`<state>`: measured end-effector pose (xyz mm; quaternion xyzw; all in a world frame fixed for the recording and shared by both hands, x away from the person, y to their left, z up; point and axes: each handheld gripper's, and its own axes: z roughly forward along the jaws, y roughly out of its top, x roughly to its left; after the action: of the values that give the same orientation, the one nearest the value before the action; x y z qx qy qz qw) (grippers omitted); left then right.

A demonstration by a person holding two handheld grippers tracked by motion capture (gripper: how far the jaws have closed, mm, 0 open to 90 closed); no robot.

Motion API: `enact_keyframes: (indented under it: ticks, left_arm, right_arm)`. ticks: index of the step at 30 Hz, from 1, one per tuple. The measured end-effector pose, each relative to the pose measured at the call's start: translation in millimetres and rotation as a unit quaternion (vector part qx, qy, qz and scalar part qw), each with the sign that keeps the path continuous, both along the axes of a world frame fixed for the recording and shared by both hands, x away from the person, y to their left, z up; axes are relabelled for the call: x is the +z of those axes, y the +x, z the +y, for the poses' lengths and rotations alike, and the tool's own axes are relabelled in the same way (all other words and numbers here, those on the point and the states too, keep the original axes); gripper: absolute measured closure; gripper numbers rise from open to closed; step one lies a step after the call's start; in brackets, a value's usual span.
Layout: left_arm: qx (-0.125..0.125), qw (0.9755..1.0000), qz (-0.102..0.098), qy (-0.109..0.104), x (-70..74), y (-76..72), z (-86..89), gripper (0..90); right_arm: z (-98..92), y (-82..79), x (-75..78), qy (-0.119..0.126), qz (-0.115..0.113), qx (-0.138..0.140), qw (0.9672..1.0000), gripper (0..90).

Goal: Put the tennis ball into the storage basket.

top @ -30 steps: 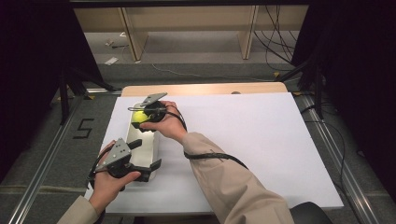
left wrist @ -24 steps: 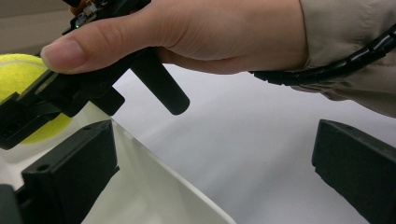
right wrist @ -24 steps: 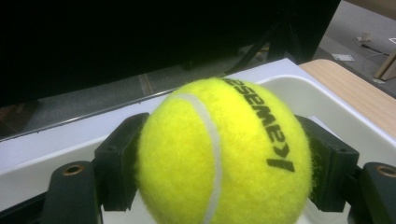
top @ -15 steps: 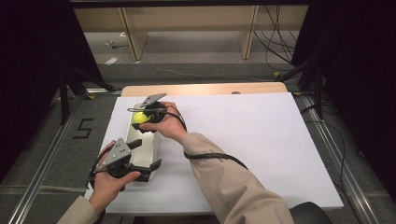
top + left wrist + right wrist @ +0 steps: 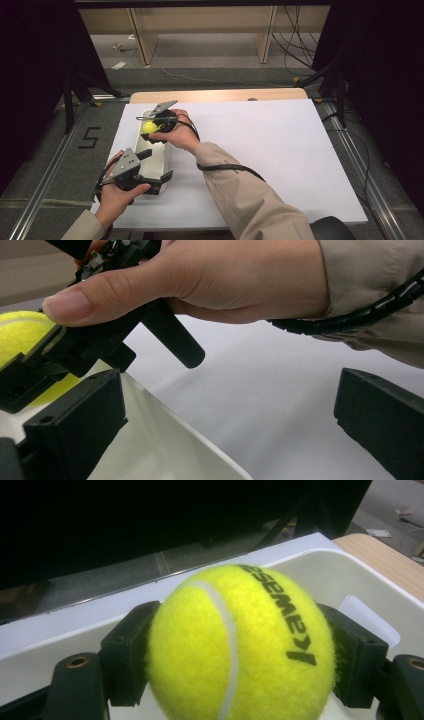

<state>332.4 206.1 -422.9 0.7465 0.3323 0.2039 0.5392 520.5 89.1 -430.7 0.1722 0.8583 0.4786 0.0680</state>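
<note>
**Three cameras, one shared corner**

The high view looks forward and down on the white table (image 5: 280, 150) from above the person's side. The left gripper view sits low and close beside the white tray (image 5: 165, 440), facing the right hand (image 5: 210, 280). The right gripper view (closest of all) looks along its jaws at the tennis ball (image 5: 240, 645), which all three views share.

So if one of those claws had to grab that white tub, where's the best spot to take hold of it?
Probably its thin upright rim. The white tub is a long open tray, too wide to span, so one jaw goes inside a wall and one outside, coming down from above. The left gripper already straddles the near end that way, jaws open, while the right gripper holds the tennis ball over it.
</note>
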Motion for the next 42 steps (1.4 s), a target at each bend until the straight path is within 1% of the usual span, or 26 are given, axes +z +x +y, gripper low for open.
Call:
enact_keyframes:
  ticks: [2,4,6,11,13,18,27,32,39,42]
  left_arm:
    - [0.0,1.0,0.0,0.0,0.0,0.0,0.0,0.0]
    - [0.0,1.0,0.0,0.0,0.0,0.0,0.1,0.0]
    - [0.0,1.0,0.0,0.0,0.0,0.0,0.0,0.0]
    - [0.0,1.0,0.0,0.0,0.0,0.0,-0.1,0.0]
    - [0.0,1.0,0.0,0.0,0.1,0.0,-0.2,0.0]
    - [0.0,1.0,0.0,0.0,0.1,0.1,0.0,0.0]
    - [0.001,1.0,0.0,0.0,0.3,-0.2,0.0,0.0]
    - [0.0,1.0,-0.001,0.001,0.5,0.0,0.1,0.0]
    - [0.0,1.0,-0.001,0.001,0.4,0.0,0.1,0.0]
    - [0.0,1.0,-0.001,0.001,0.4,0.0,0.0,0.0]
  right_arm:
    - [-0.3,0.0,-0.2,0.002,-0.001,-0.001,1.0,22.9]
    - [-0.9,0.2,1.3,0.011,-0.003,-0.004,0.9999,19.0]
    - [-1.2,0.7,4.3,0.015,-0.005,-0.006,0.9999,15.3]
    - [-4.3,2.1,8.1,0.022,-0.012,-0.014,0.9996,14.9]
    - [-5.8,2.5,9.0,0.024,-0.01,-0.019,0.9995,14.6]
    - [-7.4,2.4,12.0,0.027,-0.017,-0.022,0.9992,14.7]
    - [-13.2,0.3,17.4,0.031,-0.02,-0.02,0.9991,14.8]
    - [-20.4,-1.3,20.8,0.037,-0.023,-0.02,0.9988,14.8]
    - [-33.1,-3.0,22.1,0.045,-0.02,-0.022,0.9985,14.8]
    - [-39.0,-2.8,22.9,0.047,-0.023,-0.025,0.9983,14.8]
